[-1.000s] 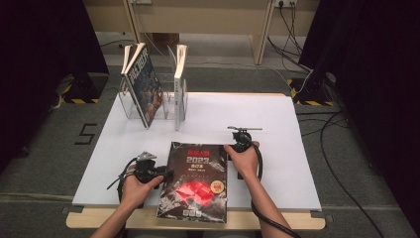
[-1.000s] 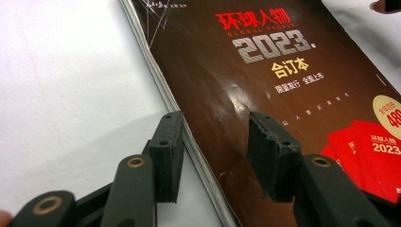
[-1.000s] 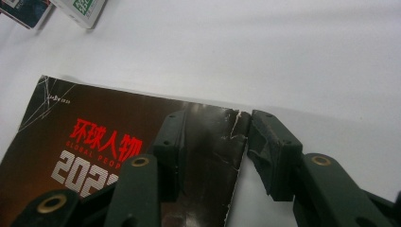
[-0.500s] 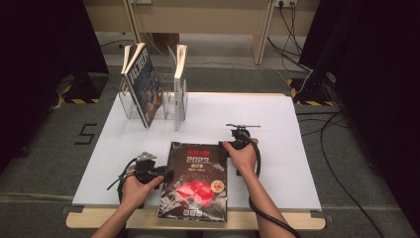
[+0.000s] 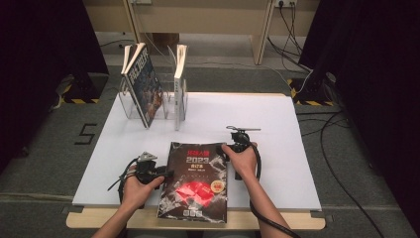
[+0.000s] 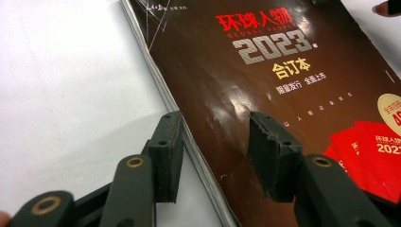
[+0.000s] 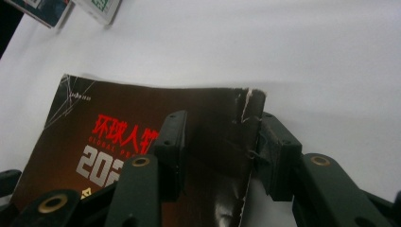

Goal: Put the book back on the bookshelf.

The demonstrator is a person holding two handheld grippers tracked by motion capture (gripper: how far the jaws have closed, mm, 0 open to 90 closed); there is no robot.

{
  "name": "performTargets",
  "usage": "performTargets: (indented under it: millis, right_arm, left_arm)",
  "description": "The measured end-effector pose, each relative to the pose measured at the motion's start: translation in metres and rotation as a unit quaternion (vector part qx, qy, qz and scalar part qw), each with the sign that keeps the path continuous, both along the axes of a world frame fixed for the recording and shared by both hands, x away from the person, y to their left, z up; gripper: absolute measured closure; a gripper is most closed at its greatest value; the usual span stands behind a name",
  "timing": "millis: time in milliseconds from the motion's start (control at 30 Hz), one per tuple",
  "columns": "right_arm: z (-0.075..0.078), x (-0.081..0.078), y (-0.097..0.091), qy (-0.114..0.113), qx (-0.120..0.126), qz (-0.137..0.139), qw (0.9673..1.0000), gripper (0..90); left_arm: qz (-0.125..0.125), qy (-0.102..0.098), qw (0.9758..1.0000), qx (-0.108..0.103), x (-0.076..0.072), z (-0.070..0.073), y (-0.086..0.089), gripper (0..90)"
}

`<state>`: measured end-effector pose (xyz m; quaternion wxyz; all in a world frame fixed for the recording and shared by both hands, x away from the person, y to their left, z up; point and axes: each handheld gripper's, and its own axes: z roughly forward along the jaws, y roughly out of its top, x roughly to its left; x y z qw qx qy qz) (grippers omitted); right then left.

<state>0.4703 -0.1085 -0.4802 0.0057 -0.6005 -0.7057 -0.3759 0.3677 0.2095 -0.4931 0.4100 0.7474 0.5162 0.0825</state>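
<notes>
The dark magazine [image 5: 195, 182] lay flat on the white bench [image 5: 297, 148], in the lower middle of the high view, its bottom edge reaching past the front rim of the bench. I judged it was placed so close to the person so that both hands could reach its two sides at once.

The left tongs [image 5: 161, 173] sat at the left edge of the cover, about halfway down. In the left gripper view [image 6: 215, 142] they stood spread, one jaw on the bare bench and the other over the cover, so the stacked page edges ran between them; the pads did not press on anything. The right tongs [image 5: 229, 151] were at the upper right corner of the magazine. In the right gripper view [image 7: 217, 142] they were also spread around that worn, whitened corner, and they had just closed a little, but I could not see a firm pinch yet. It looked like preparation for lifting the magazine by both sides.

In the upper left of the high view a clear rack [image 5: 171, 106] held other magazines [image 5: 143, 84] upright. Both forearms were cut off by the bottom edge, and the small print on the cover was too fine to read.
</notes>
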Motion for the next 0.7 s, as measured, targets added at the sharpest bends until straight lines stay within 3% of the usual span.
performTargets:
  millis: [167, 367, 567, 700]
  right_arm:
    - [0.002, -0.002, 0.000, 0.017, -0.003, 0.015, 0.9997, 68.0]
    - [0.012, -0.003, -0.005, 0.026, 0.011, 0.029, 0.9992, 81.2]
    - [0.020, -0.004, -0.004, 0.029, 0.009, 0.041, 0.9987, 85.5]
    - [0.023, -0.006, -0.005, 0.024, 0.023, 0.041, 0.9986, 86.9]
  left_arm:
    - [0.000, -0.002, 1.0000, 0.000, 0.000, 0.000, 0.000, 55.2]
    - [-0.001, 0.001, 1.0000, -0.001, 0.000, 0.000, 0.000, 54.4]
    - [0.001, 0.002, 1.0000, -0.007, 0.000, 0.000, 0.000, 53.3]
    - [0.000, 0.008, 0.9998, -0.018, 0.001, 0.000, 0.002, 52.4]
